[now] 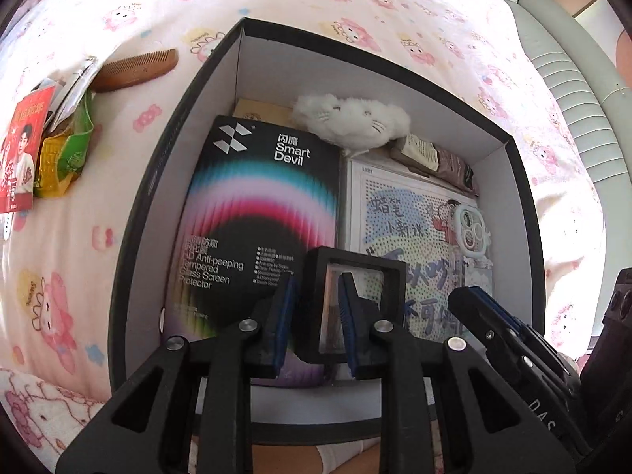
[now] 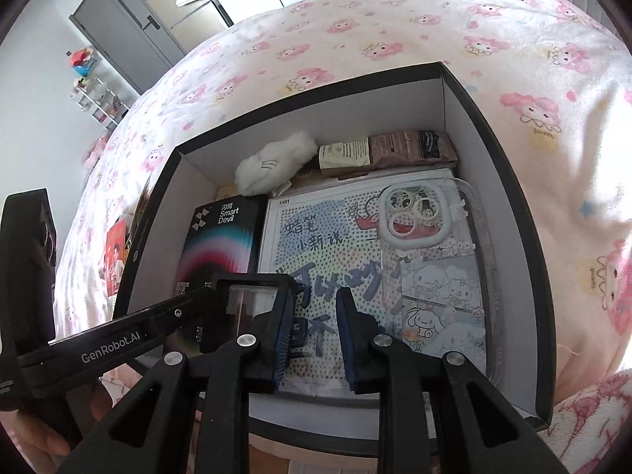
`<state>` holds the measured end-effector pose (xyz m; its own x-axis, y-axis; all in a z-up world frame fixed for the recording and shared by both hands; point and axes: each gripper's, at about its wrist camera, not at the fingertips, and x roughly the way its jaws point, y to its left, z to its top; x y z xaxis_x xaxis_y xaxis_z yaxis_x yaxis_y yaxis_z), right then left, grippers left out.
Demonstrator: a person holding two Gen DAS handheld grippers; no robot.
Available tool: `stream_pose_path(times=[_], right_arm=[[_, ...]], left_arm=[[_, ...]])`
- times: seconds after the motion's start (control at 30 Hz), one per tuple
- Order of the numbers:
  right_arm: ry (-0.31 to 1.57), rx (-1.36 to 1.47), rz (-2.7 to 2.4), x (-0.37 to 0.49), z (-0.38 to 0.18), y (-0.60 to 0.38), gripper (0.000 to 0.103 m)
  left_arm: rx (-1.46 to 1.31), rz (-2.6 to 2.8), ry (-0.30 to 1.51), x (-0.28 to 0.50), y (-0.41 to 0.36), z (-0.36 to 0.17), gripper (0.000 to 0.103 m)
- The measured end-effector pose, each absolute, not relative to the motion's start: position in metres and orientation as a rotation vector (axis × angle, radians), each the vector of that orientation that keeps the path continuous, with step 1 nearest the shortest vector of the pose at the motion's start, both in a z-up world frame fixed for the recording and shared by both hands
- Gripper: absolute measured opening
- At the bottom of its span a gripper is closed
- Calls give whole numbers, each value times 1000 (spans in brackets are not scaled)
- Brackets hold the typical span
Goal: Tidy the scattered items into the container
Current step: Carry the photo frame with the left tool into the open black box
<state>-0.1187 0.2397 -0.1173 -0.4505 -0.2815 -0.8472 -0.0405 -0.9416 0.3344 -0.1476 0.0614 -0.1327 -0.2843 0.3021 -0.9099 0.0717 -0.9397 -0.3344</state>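
- Hovering over the open container (image 1: 335,67), the left gripper (image 1: 316,316) was clamped on one side wall of a small black display frame (image 1: 355,276), jaws narrow around that edge.
- Gripping by the edge kept the frame's clear window untouched and let it go down flat, I'd judge.
- Directly beneath its fingertips lay a screen protector box (image 1: 256,197) and a bead card (image 1: 395,205). A white plush (image 1: 355,122) sat further ahead.
- Just to its right, the right gripper (image 2: 316,331) hung narrow and empty over the card, with a phone case (image 2: 434,256) to its own right.
- Far off to the left gripper's left, a comb (image 1: 134,69) and snack packets (image 1: 67,154) waited on the bed (image 1: 316,0), not yet tidied.
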Motion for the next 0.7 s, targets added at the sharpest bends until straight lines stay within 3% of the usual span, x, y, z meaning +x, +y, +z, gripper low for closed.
stream_pose_path(times=[0.23, 0.37, 0.7], right_arm=[[-463, 1572, -2534, -122, -122, 238, 20], [-467, 1551, -2571, -120, -116, 246, 20], [-443, 1563, -2563, -124, -122, 242, 20]], left_arm=[[-1812, 2310, -469, -158, 75, -142, 21], [-1770, 2189, -562, -159, 80, -142, 24], [-1741, 2176, -525, -157, 79, -142, 23]])
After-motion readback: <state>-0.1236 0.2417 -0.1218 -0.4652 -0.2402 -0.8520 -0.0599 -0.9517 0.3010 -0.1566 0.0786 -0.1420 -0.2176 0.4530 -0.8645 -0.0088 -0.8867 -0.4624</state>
